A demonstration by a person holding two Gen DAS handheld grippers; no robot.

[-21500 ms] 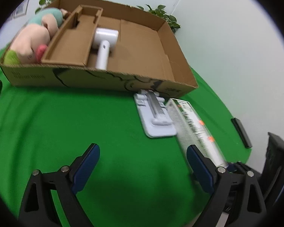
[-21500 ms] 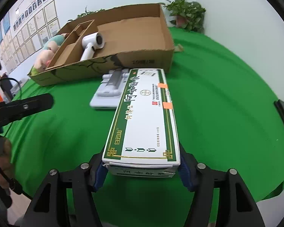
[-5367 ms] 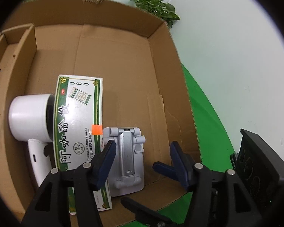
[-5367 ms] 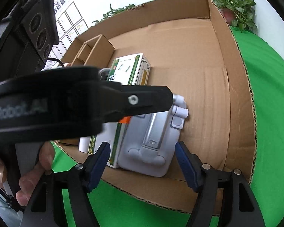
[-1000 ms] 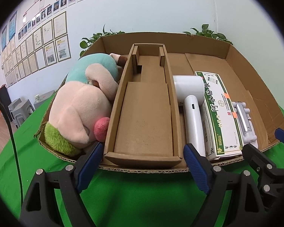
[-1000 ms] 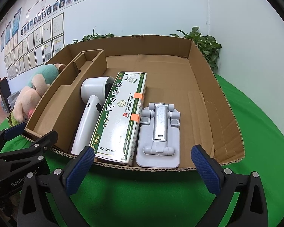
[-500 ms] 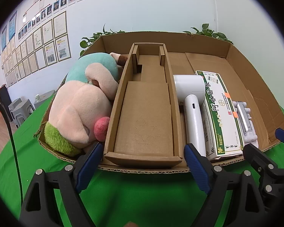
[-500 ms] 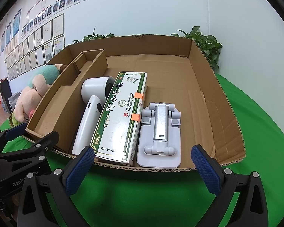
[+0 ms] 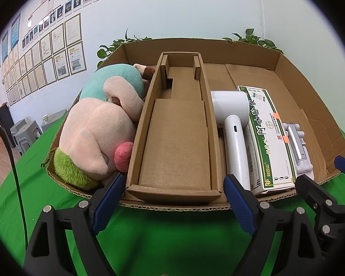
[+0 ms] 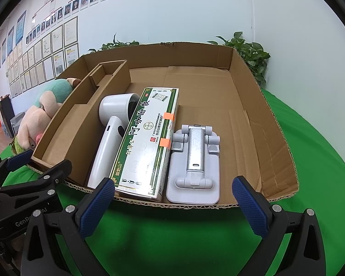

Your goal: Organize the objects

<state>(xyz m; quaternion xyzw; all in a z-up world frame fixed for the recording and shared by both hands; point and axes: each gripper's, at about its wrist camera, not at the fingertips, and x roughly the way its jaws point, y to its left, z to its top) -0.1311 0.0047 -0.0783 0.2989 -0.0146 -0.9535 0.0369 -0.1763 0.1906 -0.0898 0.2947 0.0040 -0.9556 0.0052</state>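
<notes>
A large open cardboard box [image 9: 287,73] [image 10: 273,138] sits on the green table. Inside it lie a plush pig toy [image 9: 99,124] [image 10: 41,112] at the left, a cardboard insert [image 9: 177,138] [image 10: 76,119], a white hair dryer [image 9: 232,124] [image 10: 110,133], a green-and-white medicine box [image 9: 269,138] [image 10: 149,138] and a grey folding stand [image 9: 296,145] [image 10: 194,161]. My left gripper [image 9: 172,200] is open and empty just before the box's front edge. My right gripper [image 10: 172,204] is open and empty before the front edge too; it also shows at the right of the left wrist view [image 9: 333,188].
The green cloth [image 10: 322,161] covers the round table around the box. Potted plants [image 10: 250,53] stand behind the box against the white wall. A black cable [image 9: 11,151] hangs at the left. Framed papers [image 9: 46,62] line the left wall.
Nothing has visibly changed over the last second. Earlier on, the medicine box and the stand went from the table into the cardboard box and both grippers drew back.
</notes>
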